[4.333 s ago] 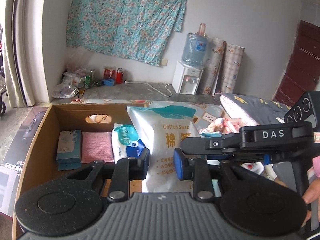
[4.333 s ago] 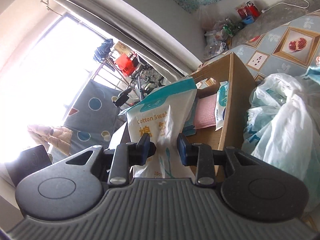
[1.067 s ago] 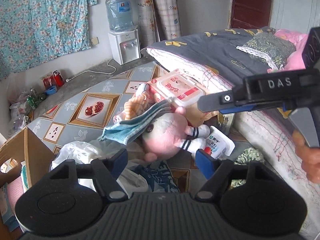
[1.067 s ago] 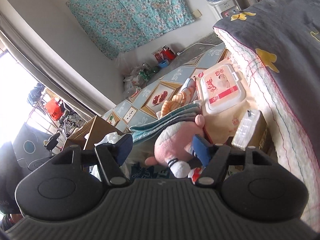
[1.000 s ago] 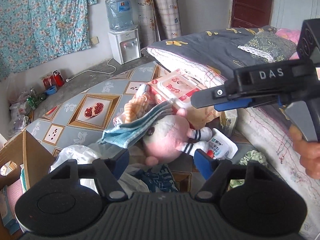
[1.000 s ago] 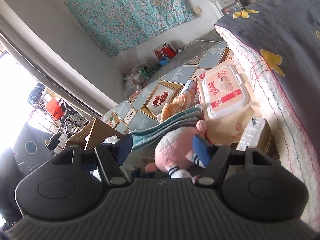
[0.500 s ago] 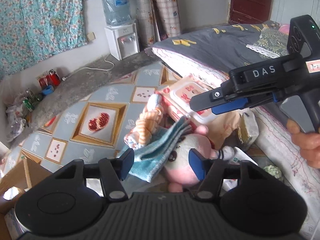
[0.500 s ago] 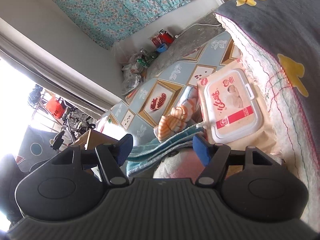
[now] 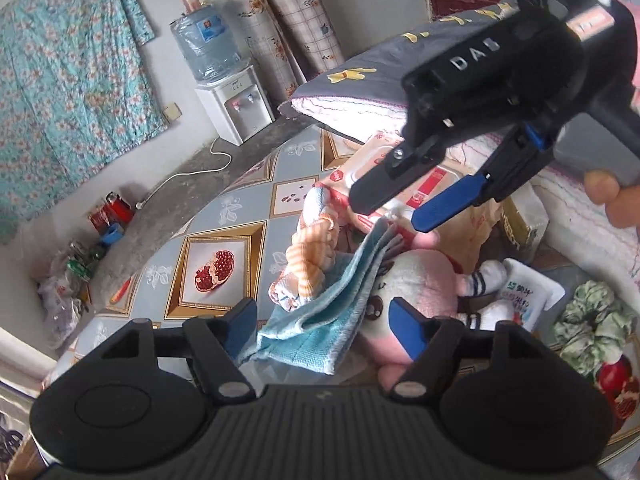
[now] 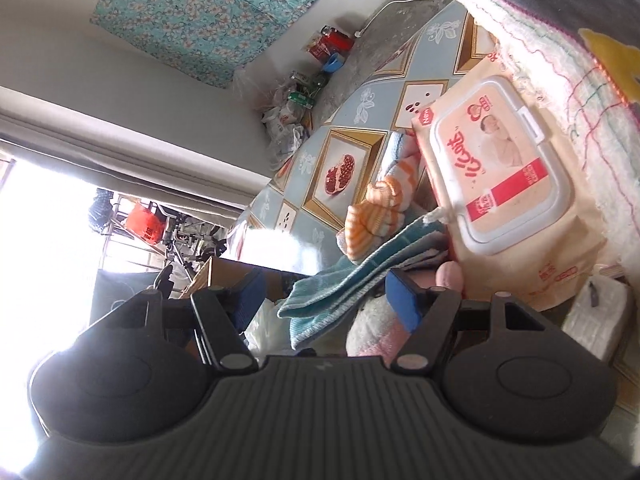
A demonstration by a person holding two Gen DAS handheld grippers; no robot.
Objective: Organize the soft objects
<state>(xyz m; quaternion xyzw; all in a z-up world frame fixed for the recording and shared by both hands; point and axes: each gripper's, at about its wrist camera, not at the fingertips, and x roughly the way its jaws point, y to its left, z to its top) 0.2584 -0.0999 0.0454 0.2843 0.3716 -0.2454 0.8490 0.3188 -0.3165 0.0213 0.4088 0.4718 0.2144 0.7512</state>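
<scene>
Both grippers have closed in on the floor pile. Left gripper [image 9: 324, 318] jaws opening, folded blue towel [image 9: 332, 304] between them, not pinched. Right gripper [image 9: 394, 206] wide, empty, over the wipes pack [image 10: 500, 172]. Towel drapes the pink plush toy [image 9: 416, 292].

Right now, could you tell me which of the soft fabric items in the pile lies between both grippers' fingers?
The folded teal towel, draped over the pink plush toy. The orange-striped cloth lies beyond it, outside both pairs of fingers.

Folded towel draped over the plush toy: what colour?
Light blue towel, clearest in the left wrist view.
</scene>
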